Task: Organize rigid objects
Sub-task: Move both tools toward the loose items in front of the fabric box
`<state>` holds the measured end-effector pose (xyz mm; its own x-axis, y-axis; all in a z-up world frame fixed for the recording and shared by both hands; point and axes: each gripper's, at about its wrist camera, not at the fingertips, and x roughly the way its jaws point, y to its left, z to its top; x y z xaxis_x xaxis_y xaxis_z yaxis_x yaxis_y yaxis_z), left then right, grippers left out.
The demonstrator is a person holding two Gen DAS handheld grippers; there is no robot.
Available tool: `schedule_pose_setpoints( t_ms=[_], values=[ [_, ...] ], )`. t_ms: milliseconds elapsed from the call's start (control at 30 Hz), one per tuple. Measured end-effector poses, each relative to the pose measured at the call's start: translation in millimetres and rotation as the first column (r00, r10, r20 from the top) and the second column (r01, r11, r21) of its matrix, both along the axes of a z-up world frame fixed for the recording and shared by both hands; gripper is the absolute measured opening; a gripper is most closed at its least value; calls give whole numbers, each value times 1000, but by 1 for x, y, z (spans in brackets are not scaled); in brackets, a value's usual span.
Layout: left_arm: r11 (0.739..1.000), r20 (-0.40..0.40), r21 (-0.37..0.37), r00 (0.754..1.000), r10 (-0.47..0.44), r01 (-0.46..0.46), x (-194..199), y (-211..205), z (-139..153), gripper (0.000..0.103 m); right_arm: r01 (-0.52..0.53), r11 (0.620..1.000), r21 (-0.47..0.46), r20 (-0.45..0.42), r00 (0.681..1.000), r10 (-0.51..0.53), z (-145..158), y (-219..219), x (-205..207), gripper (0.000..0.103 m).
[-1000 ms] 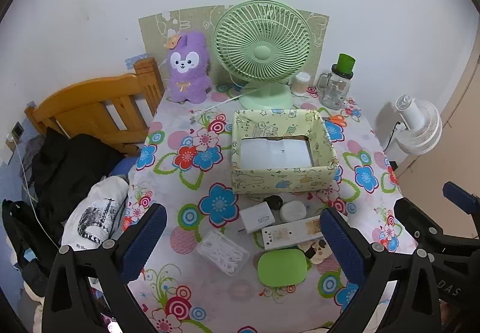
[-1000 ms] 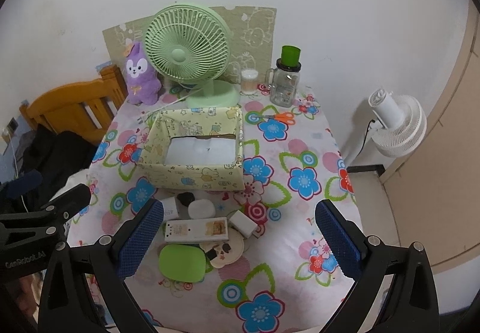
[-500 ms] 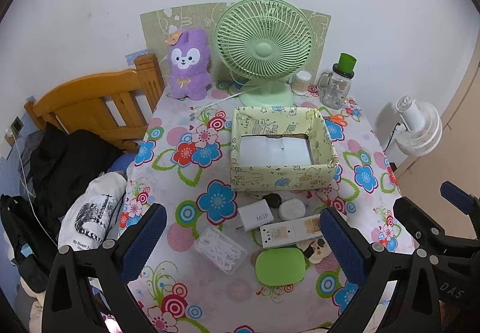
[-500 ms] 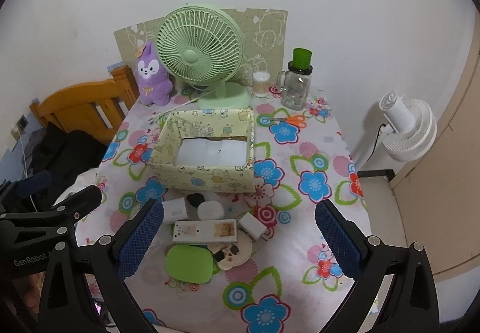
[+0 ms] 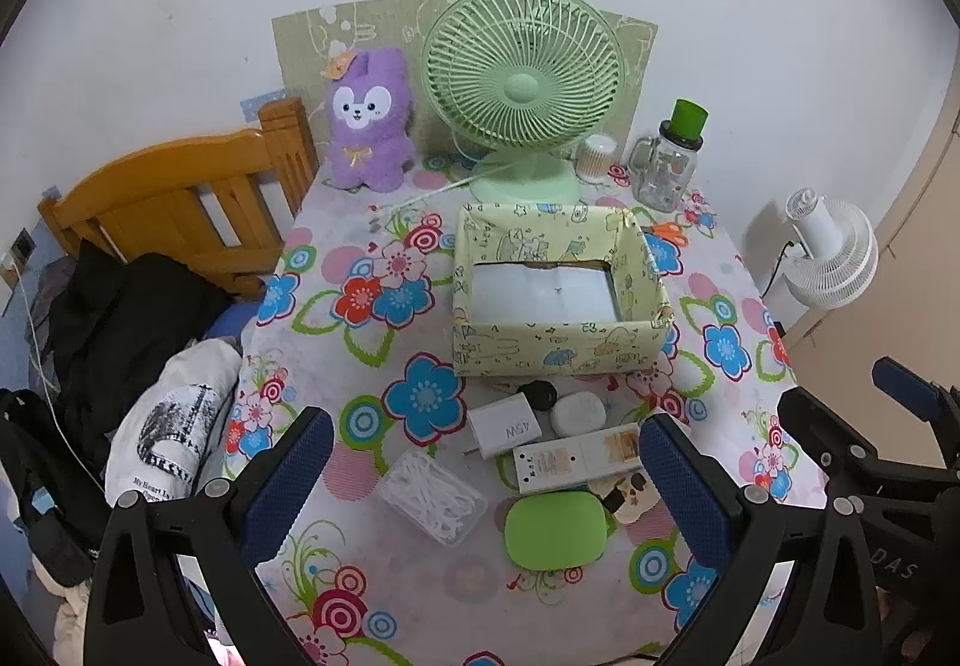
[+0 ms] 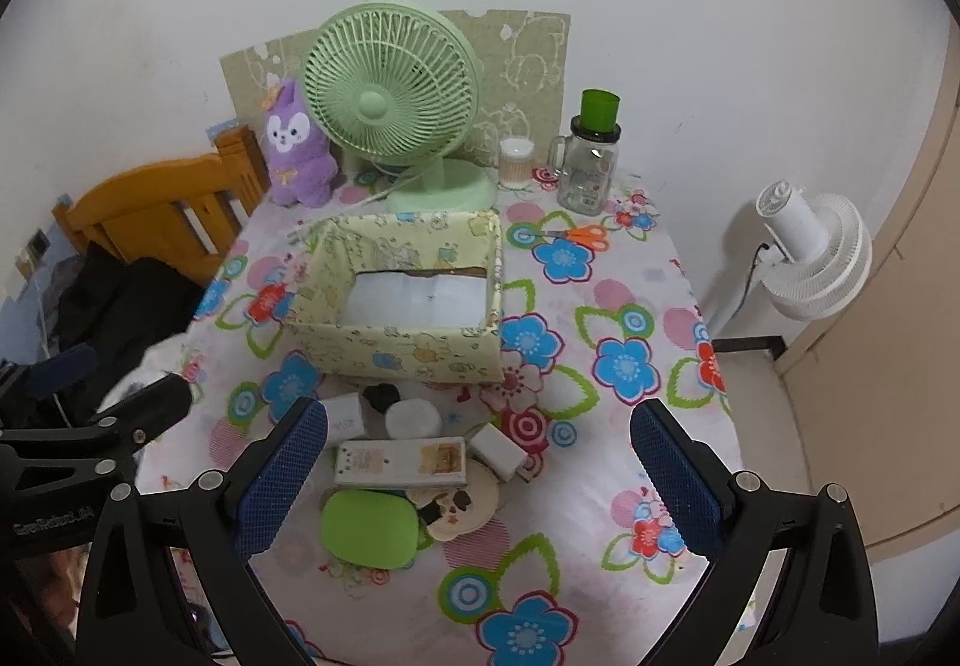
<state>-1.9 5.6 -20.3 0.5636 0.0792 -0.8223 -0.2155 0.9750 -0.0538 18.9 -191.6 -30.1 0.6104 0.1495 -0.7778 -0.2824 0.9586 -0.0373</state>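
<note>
Left wrist view: the left gripper (image 5: 480,477) is held above the near part of the table (image 5: 336,330), jaws spread wide and holding nothing. Between its fingers lies a cluster of small items on the flowered cloth: a clear plastic case (image 5: 432,497) of white contents nearest the left finger, a white charger (image 5: 503,431) marked 45W, a small black round item (image 5: 538,396), a white oval case (image 5: 577,413), a long white box (image 5: 576,459), a green oval case (image 5: 555,529) and a cream round item (image 5: 627,493) with a dark printed face, partly under the long white box. The pale yellow printed box (image 5: 561,351) stands just beyond the cluster, open-topped, a white sheet lining its bottom. Right wrist view: the right gripper (image 6: 480,477) is likewise released, jaws wide apart, nothing between the pads, poised over the same cluster; from this side a second small white adapter (image 6: 497,449) shows just right of the long white box. Along the wall stand a purple plush toy (image 5: 369,123), a green desk fan (image 5: 522,87), a small white jar (image 5: 595,157) and a glass mug jar (image 5: 666,171) with a green lid. Orange-handled scissors (image 6: 579,235) lie on the cloth to the right of the printed box. A white floor fan (image 6: 810,261) stands off the table's right edge; a wooden bed frame (image 5: 174,204) with dark clothing adjoins the left.
</note>
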Motion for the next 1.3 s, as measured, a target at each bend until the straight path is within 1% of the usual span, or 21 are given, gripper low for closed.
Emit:
schedule_pose_setpoints(
  t_ms=[267, 667, 833, 1133, 1300],
  values=[
    [1000, -26, -1, 1000, -2, 2, 2, 4, -13, 103, -17, 1000, 5, -36, 999, 17, -11, 3, 4, 102],
    [1000, -28, 5, 1000, -10, 10, 4, 7, -18, 103, -20, 1000, 19, -42, 999, 21, -12, 7, 4, 102],
    [1000, -38, -5, 999, -6, 6, 5, 10, -23, 103, -21, 1000, 18, -56, 998, 22, -14, 9, 6, 102],
    [999, -88, -25, 996, 21, -24, 7, 17, -46, 103, -40, 999, 0, -90, 995, 40, -34, 20, 13, 102],
    [997, -139, -40, 989, 55, -62, 10, 25, -68, 103, -52, 999, -9, -117, 992, 50, -50, 24, 20, 102]
  ],
)
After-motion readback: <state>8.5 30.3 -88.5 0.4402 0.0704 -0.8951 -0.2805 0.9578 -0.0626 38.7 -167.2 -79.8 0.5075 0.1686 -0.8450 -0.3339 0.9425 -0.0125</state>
